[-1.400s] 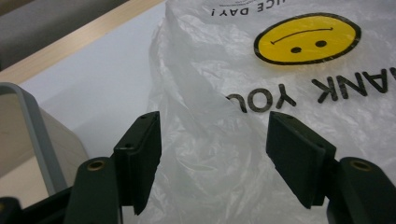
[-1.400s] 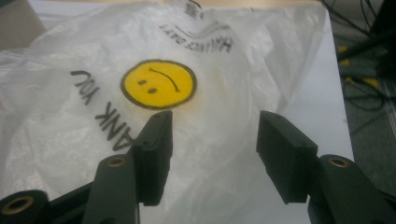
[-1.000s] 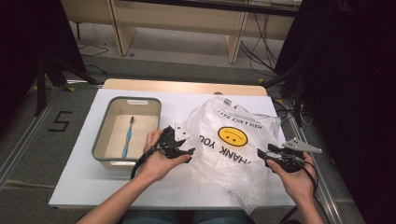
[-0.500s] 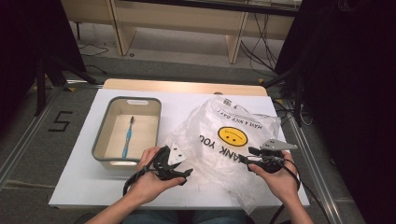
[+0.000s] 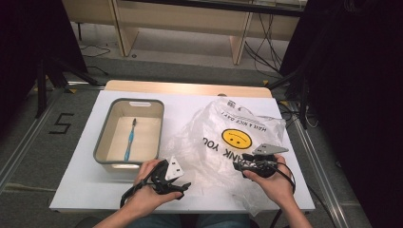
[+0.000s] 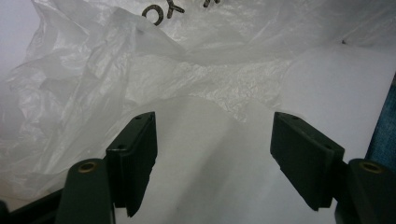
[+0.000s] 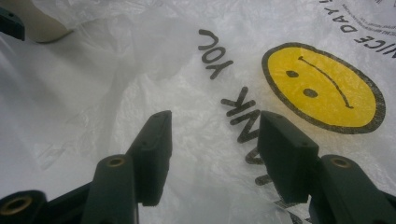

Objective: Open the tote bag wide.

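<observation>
A clear plastic bag (image 5: 223,142) with a yellow smiley face (image 5: 236,138) and black lettering lies crumpled on the white table (image 5: 85,190). My left gripper (image 5: 183,183) is low at the bag's near left edge, and its jaws stand open. In the left gripper view the left gripper (image 6: 212,126) has bare table between its pads, with the bag (image 6: 93,84) just ahead. My right gripper (image 5: 239,162) hovers over the bag's near right part, open. In the right gripper view the right gripper (image 7: 212,121) frames the bag's lettering, with the smiley face (image 7: 322,86) to its right.
A grey-rimmed bin (image 5: 102,142) stands left of the bag and holds a blue toothbrush (image 5: 129,140). The table's near edge is just below both hands. Dark curtains and cables surround the table.
Both hands have drawn back toward the table's near edge and sunk lower. The left gripper left the bag's side; the right one shifted left over the bag.
</observation>
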Action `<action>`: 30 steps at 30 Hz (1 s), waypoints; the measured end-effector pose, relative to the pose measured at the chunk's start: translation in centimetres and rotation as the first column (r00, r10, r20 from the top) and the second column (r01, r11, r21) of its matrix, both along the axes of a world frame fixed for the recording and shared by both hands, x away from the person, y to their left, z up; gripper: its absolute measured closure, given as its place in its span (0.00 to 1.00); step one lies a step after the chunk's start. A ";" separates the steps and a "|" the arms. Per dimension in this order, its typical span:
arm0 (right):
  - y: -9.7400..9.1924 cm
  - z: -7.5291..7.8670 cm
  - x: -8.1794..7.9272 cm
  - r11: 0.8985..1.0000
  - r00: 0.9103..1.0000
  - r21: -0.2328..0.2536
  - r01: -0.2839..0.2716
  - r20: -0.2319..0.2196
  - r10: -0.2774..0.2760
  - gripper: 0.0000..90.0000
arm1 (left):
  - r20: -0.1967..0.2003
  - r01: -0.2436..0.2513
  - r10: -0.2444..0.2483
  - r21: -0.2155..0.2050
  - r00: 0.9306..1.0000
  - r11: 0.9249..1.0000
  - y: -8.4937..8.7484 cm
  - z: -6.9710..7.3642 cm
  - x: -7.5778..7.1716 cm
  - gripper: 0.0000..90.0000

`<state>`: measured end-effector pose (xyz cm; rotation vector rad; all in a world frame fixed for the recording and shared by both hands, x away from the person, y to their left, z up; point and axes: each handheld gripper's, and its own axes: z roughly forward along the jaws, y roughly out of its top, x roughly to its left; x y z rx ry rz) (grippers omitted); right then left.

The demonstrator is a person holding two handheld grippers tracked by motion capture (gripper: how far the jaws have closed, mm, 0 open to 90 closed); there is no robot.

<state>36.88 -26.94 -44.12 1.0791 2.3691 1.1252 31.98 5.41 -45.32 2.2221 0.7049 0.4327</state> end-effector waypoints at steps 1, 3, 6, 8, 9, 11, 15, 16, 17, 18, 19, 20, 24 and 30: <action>0.0 0.0 0.0 1.000 1.000 -0.001 -0.001 -0.002 0.001 0.51 | 0.001 0.003 -0.003 0.003 1.000 1.000 0.0 -0.1 0.0 0.35; 0.0 -0.1 0.1 1.000 1.000 0.003 0.000 -0.003 0.000 0.51 | 0.005 0.002 -0.002 -0.002 1.000 1.000 0.0 -0.1 0.0 0.35; 0.0 -0.1 0.1 1.000 1.000 0.006 0.002 -0.005 -0.001 0.51 | 0.009 0.001 -0.001 -0.004 1.000 1.000 0.0 -0.2 0.0 0.35; 0.0 -0.1 0.1 1.000 1.000 0.008 0.003 -0.007 -0.003 0.51 | 0.012 0.000 0.000 0.002 1.000 1.000 0.0 -0.2 0.0 0.35; 0.0 -0.1 0.1 1.000 1.000 0.009 0.004 -0.008 -0.004 0.51 | 0.011 0.000 0.000 0.003 1.000 1.000 0.0 -0.3 0.1 0.34; 0.0 -0.2 0.1 1.000 1.000 0.010 0.004 -0.010 -0.004 0.51 | 0.014 0.002 -0.002 0.004 1.000 1.000 -0.1 -0.3 0.1 0.34; 0.0 -0.3 0.1 1.000 1.000 0.010 0.006 -0.016 -0.006 0.51 | 0.014 0.007 -0.007 0.006 1.000 1.000 -0.2 -0.3 0.0 0.34; -0.1 -0.3 0.1 1.000 1.000 0.008 0.007 -0.016 -0.007 0.51 | 0.018 0.008 -0.008 0.009 1.000 1.000 -0.3 -0.3 0.0 0.34; -0.1 -0.4 0.0 1.000 1.000 0.008 0.010 -0.013 -0.010 0.51 | 0.016 0.010 -0.011 0.012 1.000 1.000 -0.4 -0.3 0.0 0.34; -0.1 -0.3 0.0 1.000 1.000 0.009 0.013 -0.010 -0.013 0.52 | 0.016 0.010 -0.011 0.012 1.000 1.000 -0.4 -0.3 0.0 0.34; -0.2 -0.3 0.0 1.000 1.000 0.010 0.016 -0.005 -0.016 0.52 | 0.022 0.013 -0.013 0.009 1.000 1.000 -0.5 -0.3 0.0 0.34; -0.2 -0.3 0.0 1.000 1.000 0.010 0.016 -0.005 -0.016 0.52 | 0.022 0.013 -0.013 0.009 1.000 1.000 -0.5 -0.3 0.0 0.34; -0.4 -0.3 -0.1 1.000 1.000 0.018 0.023 -0.003 -0.023 0.52 | 0.025 0.010 -0.010 0.016 1.000 1.000 -0.6 -0.2 -0.1 0.34; -0.4 -0.3 -0.1 1.000 1.000 0.016 0.022 -0.007 -0.022 0.52 | 0.022 0.023 -0.023 0.033 0.999 0.999 -0.8 -0.3 -0.1 0.34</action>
